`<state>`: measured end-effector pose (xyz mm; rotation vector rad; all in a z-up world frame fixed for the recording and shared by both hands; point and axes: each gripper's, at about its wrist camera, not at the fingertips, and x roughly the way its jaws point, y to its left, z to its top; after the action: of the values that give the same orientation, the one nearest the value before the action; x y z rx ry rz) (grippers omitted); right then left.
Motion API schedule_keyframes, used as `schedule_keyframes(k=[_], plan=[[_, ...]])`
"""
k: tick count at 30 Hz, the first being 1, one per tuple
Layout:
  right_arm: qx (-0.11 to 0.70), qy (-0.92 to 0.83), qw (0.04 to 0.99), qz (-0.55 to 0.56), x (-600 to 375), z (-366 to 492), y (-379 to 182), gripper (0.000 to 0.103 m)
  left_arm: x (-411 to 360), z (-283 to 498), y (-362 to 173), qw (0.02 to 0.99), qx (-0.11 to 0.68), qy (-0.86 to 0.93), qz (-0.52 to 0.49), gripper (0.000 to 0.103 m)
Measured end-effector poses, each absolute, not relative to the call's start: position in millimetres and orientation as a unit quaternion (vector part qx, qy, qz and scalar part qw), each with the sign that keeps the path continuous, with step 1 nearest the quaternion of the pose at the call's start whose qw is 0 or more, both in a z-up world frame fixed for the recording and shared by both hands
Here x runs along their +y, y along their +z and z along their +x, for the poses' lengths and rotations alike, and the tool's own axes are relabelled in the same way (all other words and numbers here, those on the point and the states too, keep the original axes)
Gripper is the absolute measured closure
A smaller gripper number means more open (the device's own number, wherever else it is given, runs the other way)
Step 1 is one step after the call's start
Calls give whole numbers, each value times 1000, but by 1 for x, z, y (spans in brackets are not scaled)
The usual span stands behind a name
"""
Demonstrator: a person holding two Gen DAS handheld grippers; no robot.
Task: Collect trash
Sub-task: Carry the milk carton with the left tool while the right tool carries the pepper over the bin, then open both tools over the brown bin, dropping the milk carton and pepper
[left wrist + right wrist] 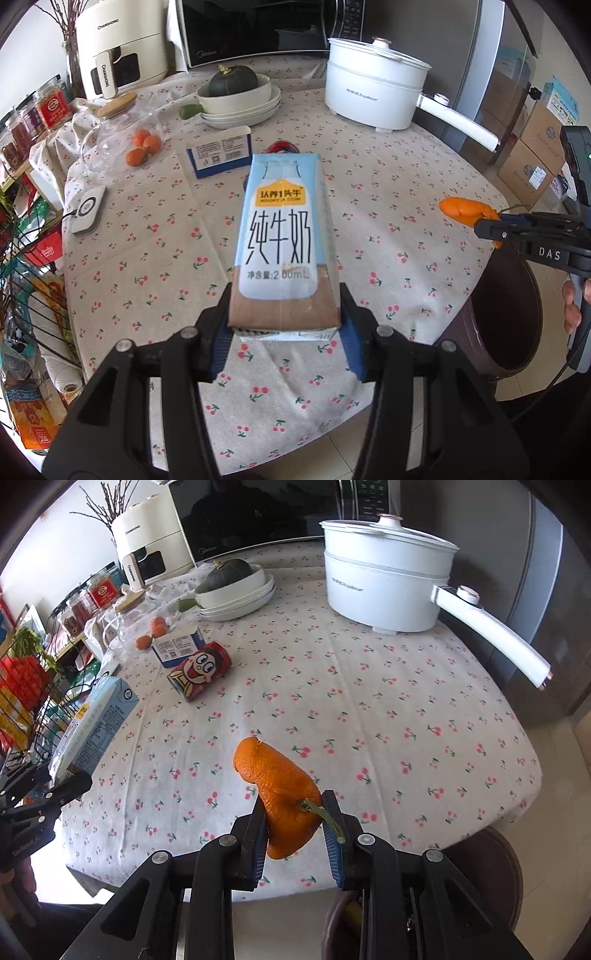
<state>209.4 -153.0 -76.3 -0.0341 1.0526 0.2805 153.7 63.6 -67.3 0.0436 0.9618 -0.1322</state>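
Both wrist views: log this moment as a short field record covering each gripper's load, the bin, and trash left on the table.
left gripper: shut on milk carton, held above the table
right gripper: shut on orange peel, near the table edge
bin: dark trash bin on the floor beside the table, below the right gripper
left on tablecloth: red can lying on its side, blue box
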Motion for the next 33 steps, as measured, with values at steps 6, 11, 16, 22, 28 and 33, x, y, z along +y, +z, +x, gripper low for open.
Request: schedule_keyframes(k=[6, 11, 16, 22, 28, 33], plan=[[499, 101, 861, -3, -204, 185, -73, 75, 20, 154, -70, 878, 465, -107, 39, 51], [501, 76, 862, 11, -238, 168, -73, 75, -21, 149, -76, 869, 467, -152, 63, 51], [508, 43, 860, 21, -271, 148, -74, 75, -66, 139, -83, 854, 467, -215, 79, 50], [523, 7, 852, 40, -306, 133, -82, 75, -120, 122, -97, 824, 471, -297, 104, 50], [531, -13, 846, 43, -329, 120, -88, 75, -153, 113, -112, 800, 480, -339, 125, 50], [535, -26, 843, 49, -347, 112, -91, 74, -166, 114, -116, 798, 477, -345, 130, 16]])
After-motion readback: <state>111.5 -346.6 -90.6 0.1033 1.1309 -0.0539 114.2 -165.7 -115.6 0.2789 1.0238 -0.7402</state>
